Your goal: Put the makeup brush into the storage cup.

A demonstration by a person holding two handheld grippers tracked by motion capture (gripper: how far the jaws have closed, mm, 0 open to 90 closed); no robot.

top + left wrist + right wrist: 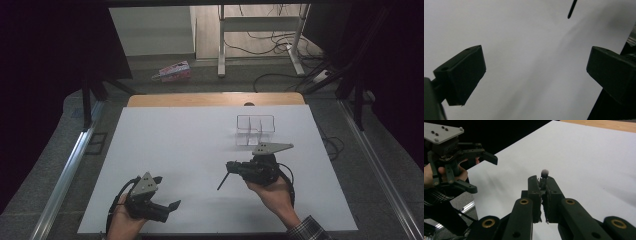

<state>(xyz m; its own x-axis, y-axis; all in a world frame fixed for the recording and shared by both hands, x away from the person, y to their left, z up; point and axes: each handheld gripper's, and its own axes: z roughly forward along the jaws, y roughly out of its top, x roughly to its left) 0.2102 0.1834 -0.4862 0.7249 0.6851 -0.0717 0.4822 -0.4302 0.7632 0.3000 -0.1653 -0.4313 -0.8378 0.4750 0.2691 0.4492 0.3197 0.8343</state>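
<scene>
Both grippers hung over the white worktop (pixel 200 150): right gripper (pixel 543 185) clenched a thin brush (pixel 544 173), left gripper (pixel 167 192) released.

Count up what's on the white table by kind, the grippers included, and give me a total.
Grippers: 2, the left gripper open, the right gripper shut on a brush
Small makeup brush with a thin black handle: 1
Clear plastic organizer with compartments: 1
Total: 4
</scene>
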